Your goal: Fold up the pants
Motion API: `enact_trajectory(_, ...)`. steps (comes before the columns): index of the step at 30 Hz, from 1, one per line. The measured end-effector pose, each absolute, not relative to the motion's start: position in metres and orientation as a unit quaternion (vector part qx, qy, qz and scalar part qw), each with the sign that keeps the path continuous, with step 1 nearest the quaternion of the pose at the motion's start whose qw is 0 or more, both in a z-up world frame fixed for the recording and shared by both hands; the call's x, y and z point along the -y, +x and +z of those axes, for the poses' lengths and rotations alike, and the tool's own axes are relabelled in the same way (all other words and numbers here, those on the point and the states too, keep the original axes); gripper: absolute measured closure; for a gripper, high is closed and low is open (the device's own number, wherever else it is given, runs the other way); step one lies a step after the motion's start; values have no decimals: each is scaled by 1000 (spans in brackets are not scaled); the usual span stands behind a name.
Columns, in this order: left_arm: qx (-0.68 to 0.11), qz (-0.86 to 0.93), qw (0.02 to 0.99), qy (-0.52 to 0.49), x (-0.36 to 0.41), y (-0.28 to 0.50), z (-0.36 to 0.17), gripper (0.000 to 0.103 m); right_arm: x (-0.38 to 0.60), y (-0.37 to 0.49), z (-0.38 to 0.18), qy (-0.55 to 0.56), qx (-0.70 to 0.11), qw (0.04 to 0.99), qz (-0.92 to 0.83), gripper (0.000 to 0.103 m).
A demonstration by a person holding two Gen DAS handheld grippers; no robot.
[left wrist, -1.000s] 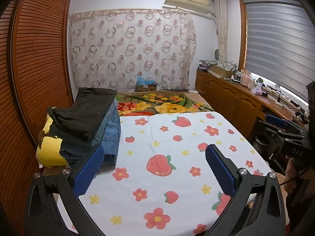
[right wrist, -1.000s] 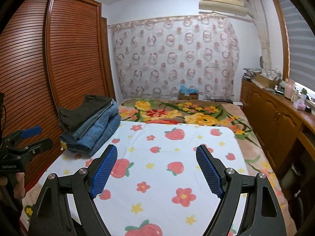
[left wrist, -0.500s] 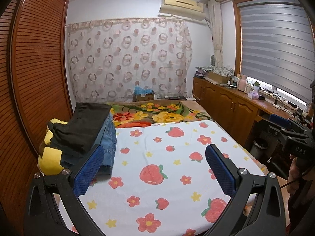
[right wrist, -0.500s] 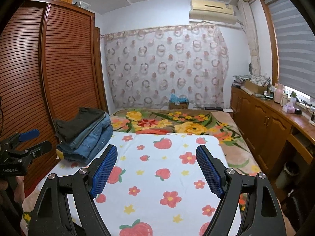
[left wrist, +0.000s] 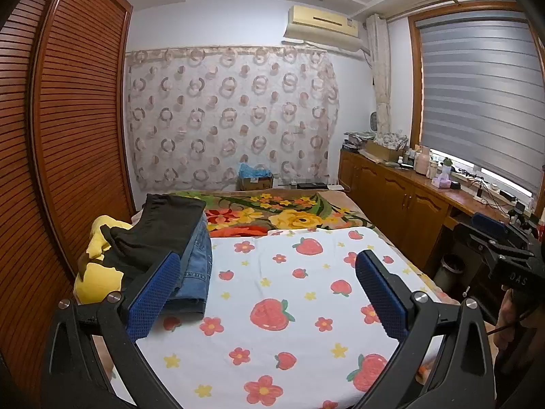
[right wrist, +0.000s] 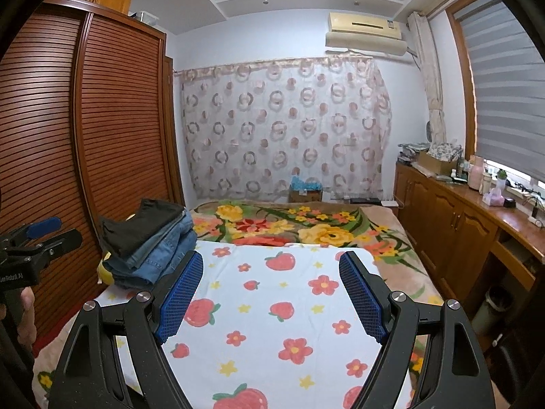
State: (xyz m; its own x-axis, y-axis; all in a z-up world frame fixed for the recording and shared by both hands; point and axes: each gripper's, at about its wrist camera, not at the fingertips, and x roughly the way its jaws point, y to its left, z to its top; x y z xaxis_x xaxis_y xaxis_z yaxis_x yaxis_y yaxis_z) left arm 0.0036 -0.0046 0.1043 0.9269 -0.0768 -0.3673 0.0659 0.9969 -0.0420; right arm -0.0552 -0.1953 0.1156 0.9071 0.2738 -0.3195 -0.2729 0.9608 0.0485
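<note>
A stack of folded pants lies at the left side of the bed: black pants (left wrist: 160, 235) on top, blue jeans (left wrist: 197, 269) under them, a yellow garment (left wrist: 97, 272) beneath. The stack also shows in the right wrist view (right wrist: 150, 238). My left gripper (left wrist: 269, 293) is open and empty, held above the strawberry-print sheet (left wrist: 289, 306), its left finger in front of the stack's near edge. My right gripper (right wrist: 270, 293) is open and empty above the same sheet (right wrist: 282, 323), right of the stack.
A slatted wooden wardrobe (left wrist: 51, 136) runs along the left. A wooden counter (left wrist: 408, 197) with clutter runs along the right under a window blind. A floral blanket (left wrist: 279, 211) covers the far bed. The other gripper shows at each view's edge (left wrist: 504, 259) (right wrist: 30, 248).
Both grippers have risen and tilted upward, so the views show more wall and ceiling and less sheet. The jaws stay open. The stack has not moved.
</note>
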Motion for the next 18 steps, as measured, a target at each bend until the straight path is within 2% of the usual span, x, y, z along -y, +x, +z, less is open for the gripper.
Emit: enact_trajectory(18, -191, -34, 981, -17, 1, 4, 103, 0, 198, -53, 118, 1, -167, 976, 138, 19)
